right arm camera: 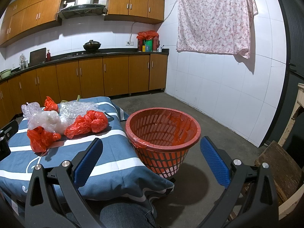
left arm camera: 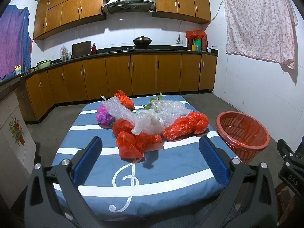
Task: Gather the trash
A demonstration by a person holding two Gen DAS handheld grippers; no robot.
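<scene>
left gripper (left arm camera: 150, 158) jaws spread as wide as they go, nothing between the pads, hanging over the near end of the table (left arm camera: 171, 193) with its blue striped cloth. right gripper (right arm camera: 151, 156) same: fully spread, empty, aimed at the red basket (right arm camera: 163, 131) that stands on the floor just beside the table's right edge. basket already has a red liner and looks empty inside.

trash is all piled mid-table, nothing collected yet by the look of it. nearest is a crumpled red bag (left arm camera: 133, 144), then a second red bag (left arm camera: 187, 126) on the right side closest to the basket, a whitish bag (left arm camera: 150, 122) between them, bubble wrap (left arm camera: 171, 108) and a purple bag (left arm camera: 103, 115) further back, one more red wad (left arm camera: 125, 99) at the far end.

handling guess: all thin film, near weightless, soft, collapses under the pads, a bit slippery. no fragility concern. pinch the thickest bunched knot of a wad, not a loose flap, or it'll slide out or drag a neighbour along. pieces touch and overlap, so expect snagging. bubble wrap is springy, needs a deep bite.

kitchen counter and cabinets behind, not relevant.
</scene>
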